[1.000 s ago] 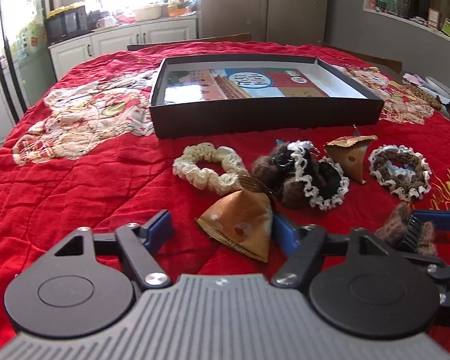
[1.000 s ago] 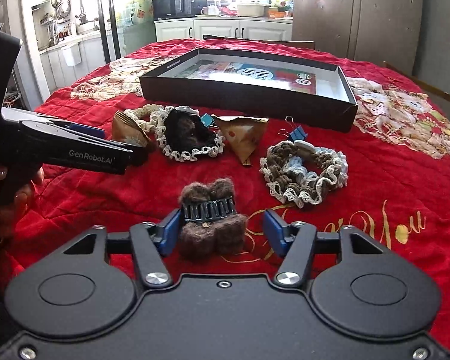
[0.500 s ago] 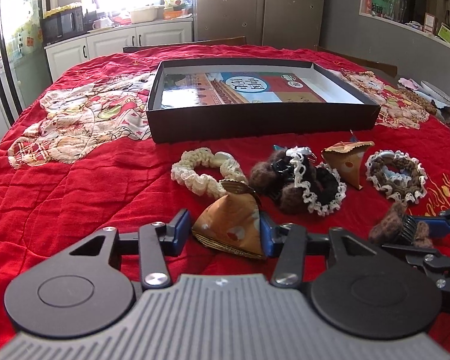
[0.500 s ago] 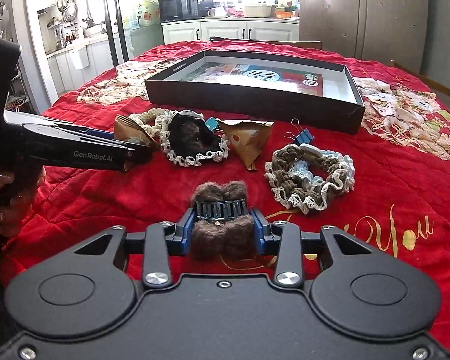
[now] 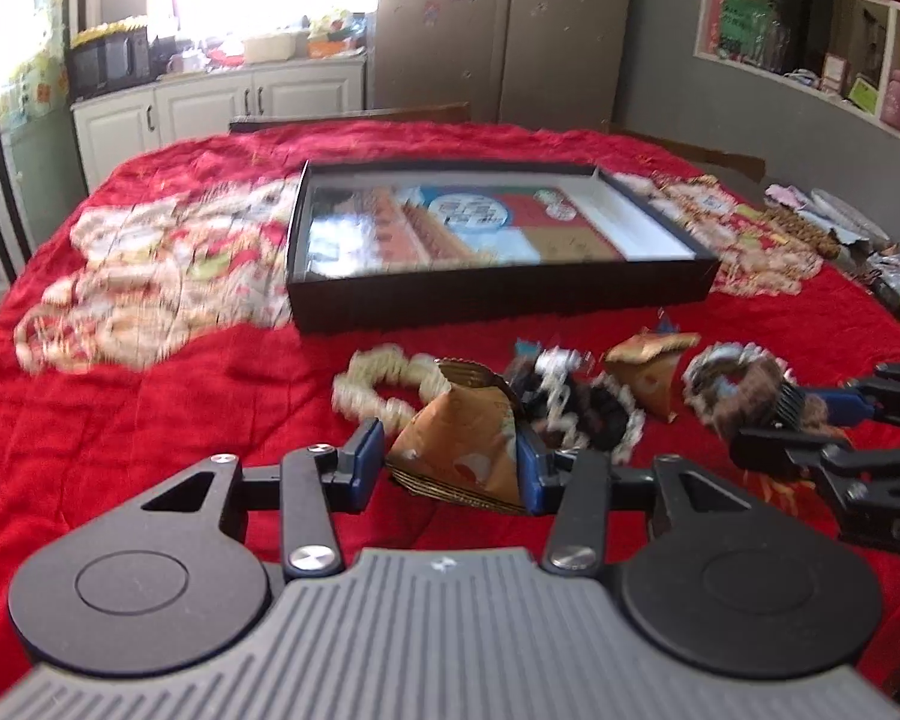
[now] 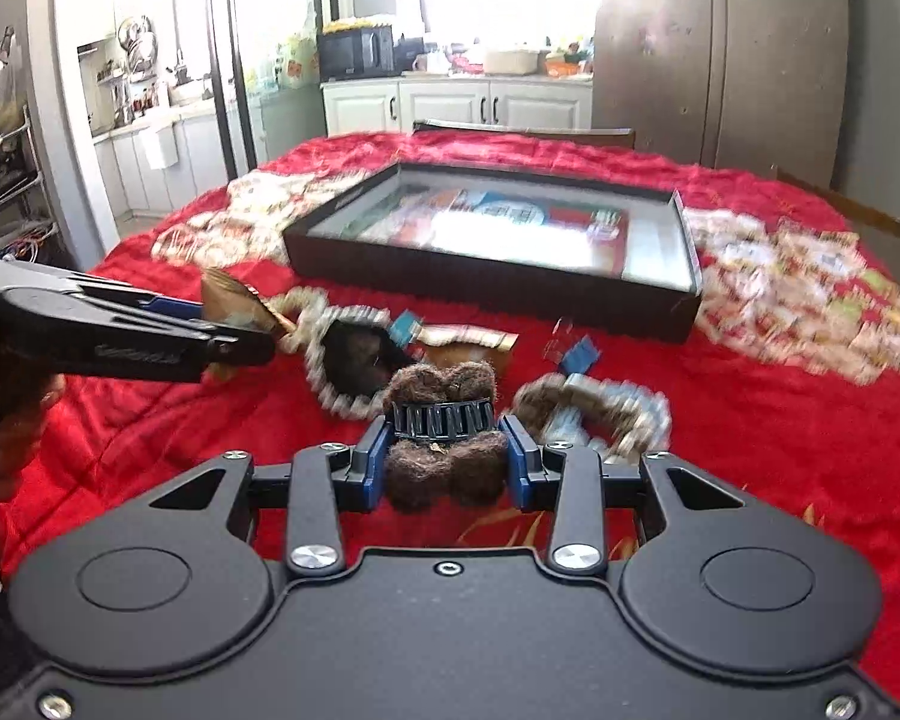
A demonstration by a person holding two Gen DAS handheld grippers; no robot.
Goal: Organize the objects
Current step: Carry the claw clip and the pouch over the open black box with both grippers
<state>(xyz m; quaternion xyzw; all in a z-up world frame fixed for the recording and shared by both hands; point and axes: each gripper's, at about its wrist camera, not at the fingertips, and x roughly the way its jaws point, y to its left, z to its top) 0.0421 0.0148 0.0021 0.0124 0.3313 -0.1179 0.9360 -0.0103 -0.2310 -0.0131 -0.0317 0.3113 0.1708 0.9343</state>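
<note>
Two items held: left tongs (image 5: 450, 462) clamped on a light, crushable paper pouch (image 5: 459, 450), right tongs (image 6: 444, 462) clamped mid-spine on a soft furry claw clip (image 6: 444, 438).

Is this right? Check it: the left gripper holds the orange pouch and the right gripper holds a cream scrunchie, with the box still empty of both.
One thing is wrong. The right gripper holds the brown fuzzy hair claw, not a cream scrunchie; the right wrist view shows it between the pads. The left gripper does hold the orange pouch, and the box holds neither.
</note>
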